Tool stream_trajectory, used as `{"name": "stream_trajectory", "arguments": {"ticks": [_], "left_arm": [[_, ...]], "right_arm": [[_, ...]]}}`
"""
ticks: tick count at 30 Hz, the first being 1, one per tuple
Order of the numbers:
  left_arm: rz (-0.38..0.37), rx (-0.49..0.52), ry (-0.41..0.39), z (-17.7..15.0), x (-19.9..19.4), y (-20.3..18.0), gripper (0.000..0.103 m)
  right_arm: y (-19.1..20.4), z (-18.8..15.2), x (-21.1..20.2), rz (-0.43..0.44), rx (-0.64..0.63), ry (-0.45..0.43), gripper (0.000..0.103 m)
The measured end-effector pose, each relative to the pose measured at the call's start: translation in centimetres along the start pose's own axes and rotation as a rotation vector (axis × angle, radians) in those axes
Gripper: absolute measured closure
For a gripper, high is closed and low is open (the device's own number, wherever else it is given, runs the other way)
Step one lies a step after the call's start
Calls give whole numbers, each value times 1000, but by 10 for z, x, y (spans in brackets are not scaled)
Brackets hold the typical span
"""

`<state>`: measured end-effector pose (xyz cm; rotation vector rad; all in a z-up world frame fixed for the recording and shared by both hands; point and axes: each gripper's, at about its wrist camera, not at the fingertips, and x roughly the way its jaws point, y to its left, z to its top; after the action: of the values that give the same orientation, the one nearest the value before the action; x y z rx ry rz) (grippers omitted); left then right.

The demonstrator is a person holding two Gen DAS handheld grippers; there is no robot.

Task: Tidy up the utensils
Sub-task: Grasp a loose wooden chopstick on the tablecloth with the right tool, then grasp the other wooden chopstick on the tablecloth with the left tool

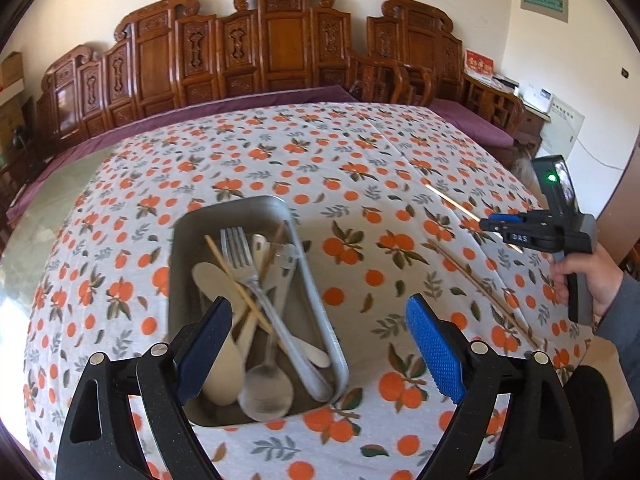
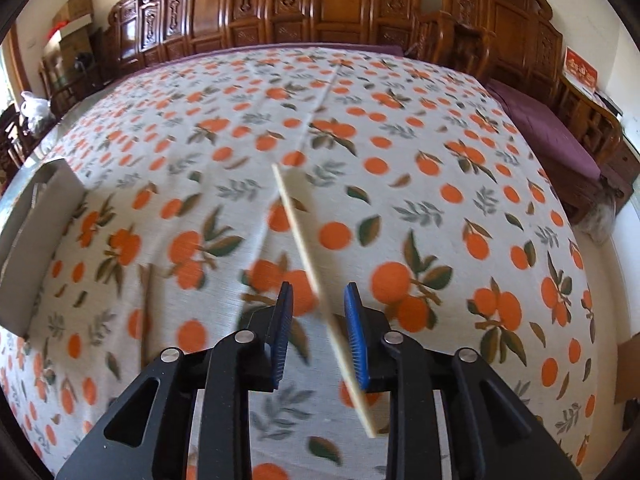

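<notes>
A metal tray [image 1: 182, 240] on the orange-print tablecloth holds forks [image 1: 240, 256], spoons [image 1: 264, 392] and a light chopstick [image 1: 236, 284]. My left gripper [image 1: 318, 308] hangs open and wide over the tray's near end, gripping nothing. In the right wrist view, my right gripper [image 2: 319, 292] stands partly open above the cloth. A pale chopstick [image 2: 304, 240] slants between its fingers, resting against the right pad with a clear gap to the left one. The left wrist view shows that gripper [image 1: 494, 226] at the right, in a person's hand [image 1: 592, 280], with the chopstick [image 1: 452, 202] sticking out.
A darker chopstick [image 1: 480, 280] lies on the cloth right of the tray and shows blurred in the right wrist view [image 2: 146, 312]. The tray's wall [image 2: 36, 240] is at that view's left edge. Carved wooden benches [image 1: 280, 40] with purple cushions stand behind the table.
</notes>
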<state>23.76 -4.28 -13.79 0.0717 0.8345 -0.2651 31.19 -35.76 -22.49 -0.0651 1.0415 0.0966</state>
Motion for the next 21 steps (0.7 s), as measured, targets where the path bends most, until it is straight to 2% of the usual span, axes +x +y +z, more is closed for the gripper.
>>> {"name": "stream_trajectory", "arguments": {"ticks": [2, 4, 5, 6, 12, 21], "left_arm": [[-27, -10, 7, 0, 0, -4, 18], [-31, -11, 8, 1, -2, -7, 18], [-33, -10, 6, 1, -3, -9, 18], [-36, -9, 5, 2, -4, -11, 18], [-42, 16, 9, 4, -11, -31, 18], [-66, 104, 27, 4, -13, -80, 18]], "right_arm": [[-4, -1, -2, 4, -3, 1, 75], [-6, -2, -3, 5, -9, 6, 81], [-5, -3, -3, 8, -16, 9, 93], [-4, -5, -5, 9, -33, 14, 96], [1, -20, -18, 19, -70, 32, 97], [5, -54, -69, 76, -55, -3, 97]]}}
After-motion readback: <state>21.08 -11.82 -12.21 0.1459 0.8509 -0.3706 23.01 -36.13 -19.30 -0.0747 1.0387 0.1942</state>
